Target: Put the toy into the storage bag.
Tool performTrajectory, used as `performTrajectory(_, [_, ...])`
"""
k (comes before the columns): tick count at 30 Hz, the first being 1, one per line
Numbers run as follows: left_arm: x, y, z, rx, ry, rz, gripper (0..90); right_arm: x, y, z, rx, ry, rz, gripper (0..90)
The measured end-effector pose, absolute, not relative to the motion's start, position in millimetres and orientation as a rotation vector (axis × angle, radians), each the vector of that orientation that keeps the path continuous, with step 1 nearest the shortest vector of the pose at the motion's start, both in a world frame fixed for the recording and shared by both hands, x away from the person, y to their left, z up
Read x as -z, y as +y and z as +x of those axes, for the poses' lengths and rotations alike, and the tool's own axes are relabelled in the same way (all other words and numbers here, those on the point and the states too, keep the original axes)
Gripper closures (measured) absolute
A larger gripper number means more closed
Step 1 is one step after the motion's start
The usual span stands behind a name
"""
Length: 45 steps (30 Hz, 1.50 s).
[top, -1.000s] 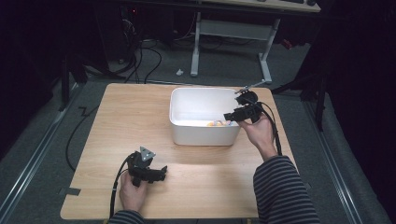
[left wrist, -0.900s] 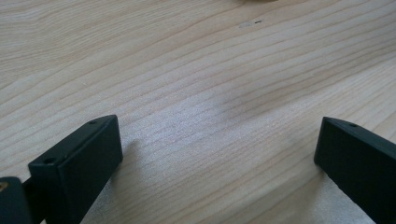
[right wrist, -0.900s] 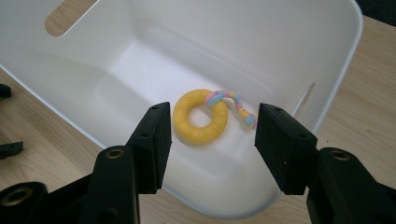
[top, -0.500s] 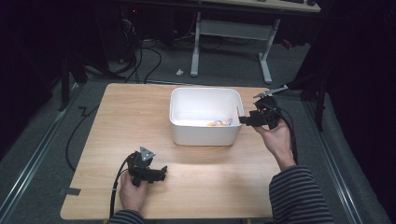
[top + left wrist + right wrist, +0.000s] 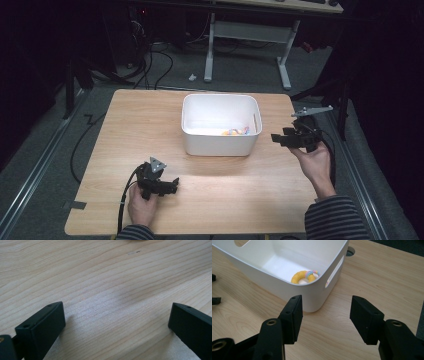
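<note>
A: Ring toy [image 5: 305, 276], yellow with pastel stripes — where is it lying?

B: It is resting on the floor of the white bin [image 5: 220, 146], toward the corner nearest the right gripper [image 5: 279, 138]. From the high view it is showing as a small patch of colour [image 5: 235, 132] inside the bin, close to the right-hand wall with the slotted handle.

A: And the right gripper, is it touching anything?

B: No. It is hovering off the bin's right side, above the wooden table [image 5: 150, 125], well apart from the toy. In the right gripper view [image 5: 325, 316] its jaws are standing apart with only bare tabletop and the bin's rounded corner beyond them. They have just been opening a little further, with nothing between them.

A: What is the left gripper [image 5: 172, 186] doing?

B: It is sitting low at the near edge of the table, in front of the bin and well apart from it. The person's hand [image 5: 141, 207] is wrapping around it from below. In the left gripper view [image 5: 117, 322] the jaws are spread wide — nothing but wood grain is lying between them.

A: Is anything else showing on the table?

B: Only the bin, standing upright near the middle.
</note>
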<state>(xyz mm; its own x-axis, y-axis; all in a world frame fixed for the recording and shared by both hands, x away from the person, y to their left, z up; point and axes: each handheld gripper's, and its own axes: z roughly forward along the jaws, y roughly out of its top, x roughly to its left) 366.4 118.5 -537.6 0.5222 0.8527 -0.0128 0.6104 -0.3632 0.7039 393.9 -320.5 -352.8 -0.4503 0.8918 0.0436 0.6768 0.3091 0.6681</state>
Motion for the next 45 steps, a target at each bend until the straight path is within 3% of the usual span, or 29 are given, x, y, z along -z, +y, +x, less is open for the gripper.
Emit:
performTrajectory(24, [538, 119, 366, -0.472, 1.184, 2.102, 1.2, 358, -338, 330, -0.94, 2.169, 1.349, 42.5])
performTrajectory(45, [538, 119, 366, -0.472, 1.184, 2.103, 1.1, 397, -325, 326, -1.024, 2.192, 1.388, 42.7])
